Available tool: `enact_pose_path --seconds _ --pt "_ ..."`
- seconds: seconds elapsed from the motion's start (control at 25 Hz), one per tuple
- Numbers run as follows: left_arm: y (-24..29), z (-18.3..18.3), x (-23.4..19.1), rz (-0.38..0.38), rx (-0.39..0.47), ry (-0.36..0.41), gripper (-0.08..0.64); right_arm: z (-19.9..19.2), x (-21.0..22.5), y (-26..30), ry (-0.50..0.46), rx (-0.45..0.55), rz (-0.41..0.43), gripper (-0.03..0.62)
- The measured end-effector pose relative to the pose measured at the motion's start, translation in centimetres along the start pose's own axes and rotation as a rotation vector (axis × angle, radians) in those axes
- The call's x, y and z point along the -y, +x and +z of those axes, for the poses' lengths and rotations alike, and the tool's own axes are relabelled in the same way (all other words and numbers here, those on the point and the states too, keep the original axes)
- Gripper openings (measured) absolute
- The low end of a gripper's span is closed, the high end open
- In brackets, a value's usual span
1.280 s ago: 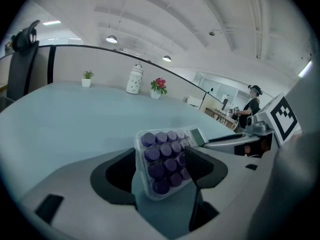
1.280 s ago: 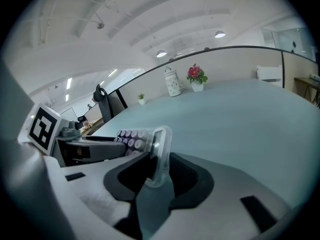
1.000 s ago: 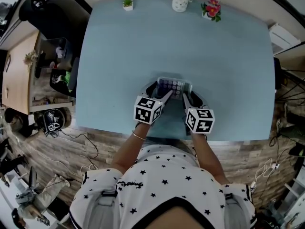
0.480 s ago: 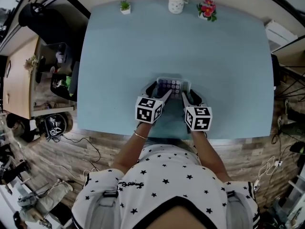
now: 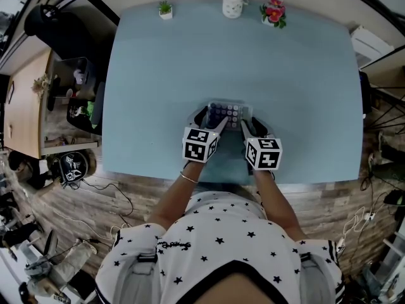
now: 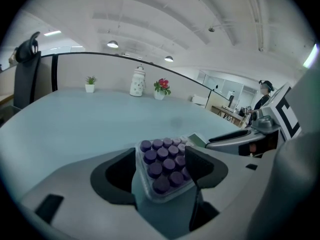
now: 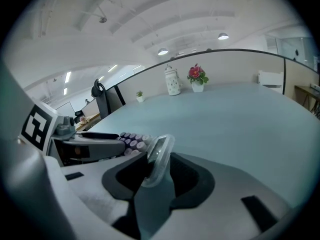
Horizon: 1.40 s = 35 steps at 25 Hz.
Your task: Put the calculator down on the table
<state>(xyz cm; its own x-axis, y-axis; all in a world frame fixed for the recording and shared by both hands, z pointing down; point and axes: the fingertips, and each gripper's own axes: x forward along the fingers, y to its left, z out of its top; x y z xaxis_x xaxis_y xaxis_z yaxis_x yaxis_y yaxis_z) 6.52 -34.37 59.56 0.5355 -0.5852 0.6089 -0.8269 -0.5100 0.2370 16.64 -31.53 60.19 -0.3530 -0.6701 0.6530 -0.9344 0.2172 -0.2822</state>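
The calculator (image 5: 226, 114), purple-keyed and sitting in a clear case, is lying low over the pale blue counter (image 5: 158, 75), not far from its front edge and well apart from the small plant, jar and flowers at the back. The left tongs (image 5: 214, 120) are clamping its near left corner, with one pad lying across the outer keys and the other against the case's side. The right tongs (image 5: 248, 124) are opening. The case's right end is standing tilted between their pads, and the pads are looking clear of it.

The step in hand is probably the release. The near end seems to be riding slightly higher than the far end, and I cannot tell whether the far edge is already resting on the counter.

To finish well, the right tongs should be spreading fully before backing out, then retreating straight along their own line so neither pad catches the case's rim. Meanwhile the left tongs should be lowering the near corner until the case is lying flat, and only then letting go. Opening while it is tilted risks a drop and a skid. Since the front edge is close, nothing should be dragging the calculator toward the person on the way out.
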Motion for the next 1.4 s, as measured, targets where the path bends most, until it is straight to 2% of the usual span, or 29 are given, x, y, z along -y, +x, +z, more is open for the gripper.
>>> enact_pose_path --seconds 0.24,0.44,0.64,0.76,0.96,1.12,1.4 --pt "-0.1 0.1 0.0 -0.002 0.012 0.004 0.313 0.1 0.1 0.0 -0.011 0.016 0.000 0.141" --pt "-0.9 0.3 0.4 -0.020 0.028 0.055 0.313 2.1 0.0 -1.1 -0.032 0.099 -0.010 0.123" --pt "-2.6 1.7 0.8 -0.030 0.103 0.032 0.313 3.6 -1.0 -2.6 -0.001 0.164 0.033 0.120" --pt "-3.9 3.1 1.2 -0.053 0.162 0.018 0.308 4.6 -1.7 -3.6 0.022 0.216 0.065 0.092" --pt "-6.9 5.7 2.5 -0.120 0.290 -0.018 0.190 6.3 -3.1 -5.9 0.026 0.306 0.101 0.002" --pt "-9.5 7.6 3.7 -0.133 0.383 0.007 0.057 7.4 -4.3 -8.1 0.021 0.370 0.141 -0.003" --pt "-13.1 9.5 6.5 -0.152 0.458 0.100 0.040 8.9 -6.2 -12.5 0.031 0.480 0.232 -0.005"
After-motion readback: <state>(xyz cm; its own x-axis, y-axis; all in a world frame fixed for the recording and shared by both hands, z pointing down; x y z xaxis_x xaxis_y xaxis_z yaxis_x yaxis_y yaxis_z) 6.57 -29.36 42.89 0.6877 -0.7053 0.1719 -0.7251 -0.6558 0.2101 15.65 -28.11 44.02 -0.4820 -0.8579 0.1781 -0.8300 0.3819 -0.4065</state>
